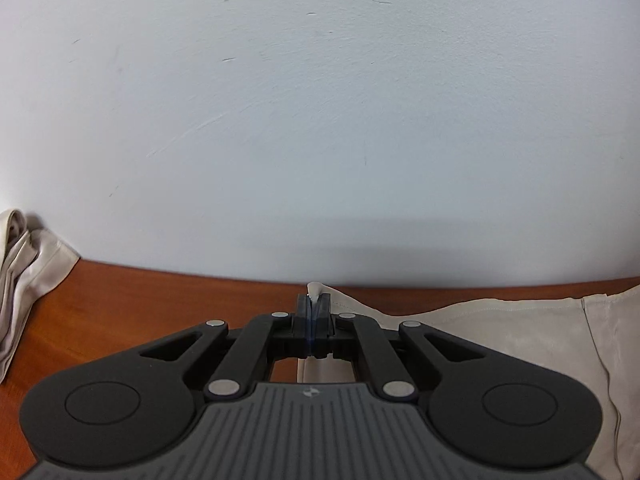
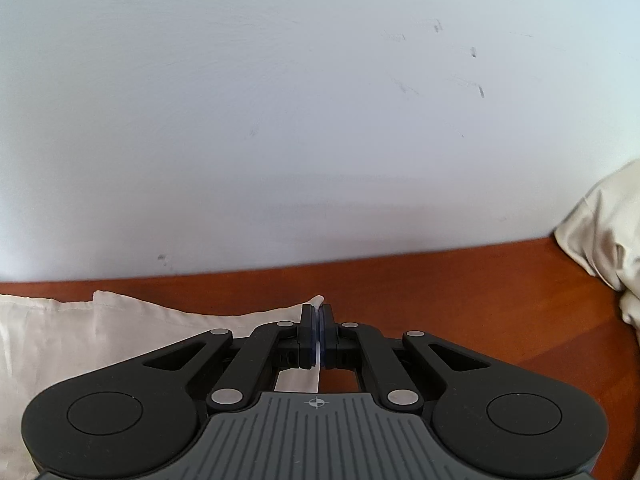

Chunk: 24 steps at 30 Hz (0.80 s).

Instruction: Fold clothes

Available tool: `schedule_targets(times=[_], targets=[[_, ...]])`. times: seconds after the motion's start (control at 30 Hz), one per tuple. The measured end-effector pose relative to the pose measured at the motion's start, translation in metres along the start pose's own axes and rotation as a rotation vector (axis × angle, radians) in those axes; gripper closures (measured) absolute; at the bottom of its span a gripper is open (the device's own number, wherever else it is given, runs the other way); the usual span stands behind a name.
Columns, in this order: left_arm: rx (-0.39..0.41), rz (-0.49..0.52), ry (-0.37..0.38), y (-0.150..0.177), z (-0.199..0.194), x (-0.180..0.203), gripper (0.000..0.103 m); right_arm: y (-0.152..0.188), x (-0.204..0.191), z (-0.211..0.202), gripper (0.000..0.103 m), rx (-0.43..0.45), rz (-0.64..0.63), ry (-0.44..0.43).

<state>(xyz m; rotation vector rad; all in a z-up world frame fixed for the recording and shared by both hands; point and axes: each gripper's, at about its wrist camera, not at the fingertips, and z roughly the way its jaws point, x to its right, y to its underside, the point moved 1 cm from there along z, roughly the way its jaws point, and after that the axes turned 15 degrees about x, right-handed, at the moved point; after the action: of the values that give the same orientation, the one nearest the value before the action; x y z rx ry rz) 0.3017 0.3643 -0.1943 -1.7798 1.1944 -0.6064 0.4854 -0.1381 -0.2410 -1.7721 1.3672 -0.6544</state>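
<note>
A beige garment [image 1: 500,332] lies spread on the reddish wooden table [image 1: 160,300], reaching to the right of my left gripper [image 1: 314,300]. That gripper is shut on a corner of the cloth, and a small tip pokes up between its fingers. In the right wrist view the same pale garment [image 2: 100,332] stretches to the left. My right gripper [image 2: 319,307] is shut on its other corner, with a thin edge of fabric showing between the pads. Both grippers sit low over the table, close to the wall.
A pale blue-white wall [image 1: 320,120] stands right behind the table's back edge. A bunched beige cloth [image 1: 24,280] lies at the far left of the left wrist view. Another crumpled pale cloth [image 2: 604,240] sits at the right edge of the right wrist view.
</note>
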Motion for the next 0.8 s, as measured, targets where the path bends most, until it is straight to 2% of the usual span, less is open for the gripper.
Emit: schedule_targets(times=[0.13, 0.3, 0.33, 0.4, 0.43, 0.47, 0.5, 0.8], targets=[[0.005, 0.008, -0.003, -0.006, 0.014, 0.004, 0.100, -0.005, -0.001, 0.014, 0.099, 0.004, -0.004, -0.003], [-0.026, -0.013, 0.005, -0.005, 0.017, 0.003, 0.100, -0.008, -0.005, 0.020, 0.097, 0.001, -0.010, -0.018], [-0.032, -0.018, 0.006, -0.005, 0.018, 0.003, 0.096, -0.008, -0.006, 0.019, 0.096, 0.000, -0.012, -0.021], [-0.044, -0.026, 0.009, -0.005, 0.019, 0.002, 0.094, -0.010, -0.007, 0.013, 0.082, 0.006, -0.017, -0.029], [-0.048, -0.035, 0.012, -0.005, 0.017, 0.000, 0.093, -0.011, -0.008, 0.009, 0.079, 0.009, -0.021, -0.033], [-0.052, -0.044, 0.015, -0.006, 0.015, -0.002, 0.092, -0.012, -0.008, 0.005, 0.074, 0.012, -0.025, -0.034], [-0.055, -0.053, 0.018, -0.007, 0.013, -0.004, 0.090, -0.013, -0.008, 0.000, 0.073, 0.014, -0.029, -0.036], [-0.074, -0.052, 0.032, -0.011, -0.048, -0.016, 0.088, -0.014, -0.004, -0.059, 0.073, 0.000, -0.010, -0.070]])
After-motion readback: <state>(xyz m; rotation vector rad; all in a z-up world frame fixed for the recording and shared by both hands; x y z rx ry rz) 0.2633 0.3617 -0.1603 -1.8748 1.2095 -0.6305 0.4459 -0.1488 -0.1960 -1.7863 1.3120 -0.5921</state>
